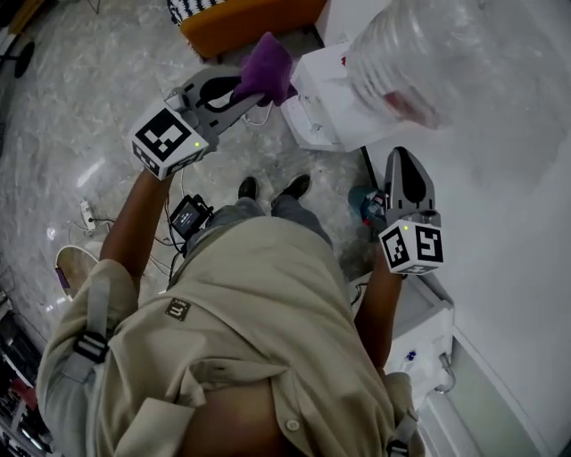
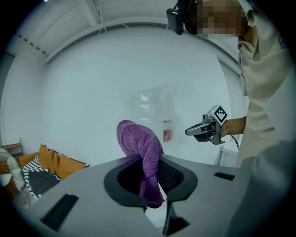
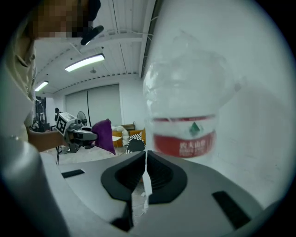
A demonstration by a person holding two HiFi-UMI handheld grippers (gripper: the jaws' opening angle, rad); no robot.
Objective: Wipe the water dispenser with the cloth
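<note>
A purple cloth [image 2: 141, 143] is clamped between the jaws of the left gripper [image 2: 150, 187]. Its bulk is bunched up past the tips, and a tail is left hanging back between them. The right gripper [image 3: 144, 169] is held with its jaws pressed together, and nothing is caught in them. Just ahead of the right gripper, a clear bottle [image 3: 185, 106] with a red label is seen atop the white water dispenser [image 1: 317, 103]. The cloth is held close beside the dispenser's top edge; whether it touches cannot be told. Farther beyond the left gripper, an orange sofa [image 1: 241, 22] is seen on the pale floor [image 1: 80, 116].
</note>
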